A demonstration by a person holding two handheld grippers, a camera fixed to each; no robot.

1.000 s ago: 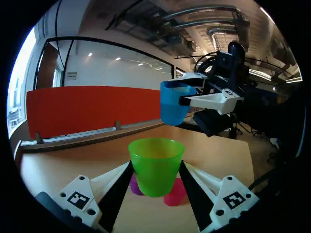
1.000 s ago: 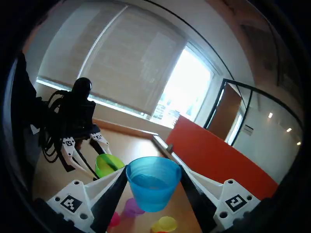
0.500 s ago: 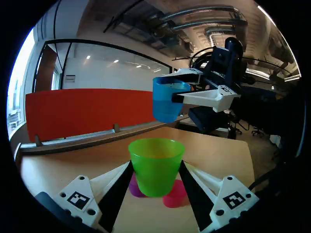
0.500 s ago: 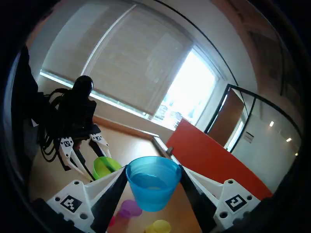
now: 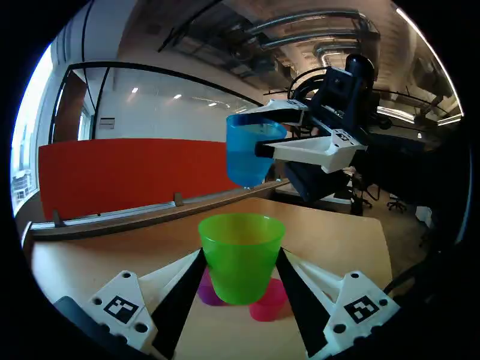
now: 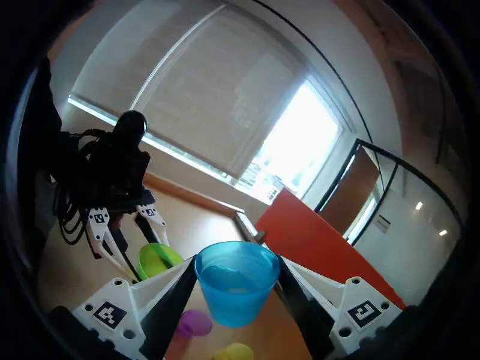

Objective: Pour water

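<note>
Clamped in the left gripper (image 5: 240,252), over the wooden table (image 5: 336,240): a translucent green plastic cup (image 5: 242,267). Farther off and higher, pinched tight by the right gripper (image 5: 255,133): a translucent blue plastic cup (image 5: 243,162), water inside.

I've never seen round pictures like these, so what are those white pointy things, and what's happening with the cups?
The white pointy things are two-finger grabbers. A person holds one in each hand. Each grabber carries a small camera that looks out along its fingers, so each round picture comes from one grabber. The left gripper squeezes a green cup over a wooden table. The right gripper squeezes a blue cup with water in it, held higher than the green one. On the table are a purple cup, a pink cup and a yellow cup.
</note>
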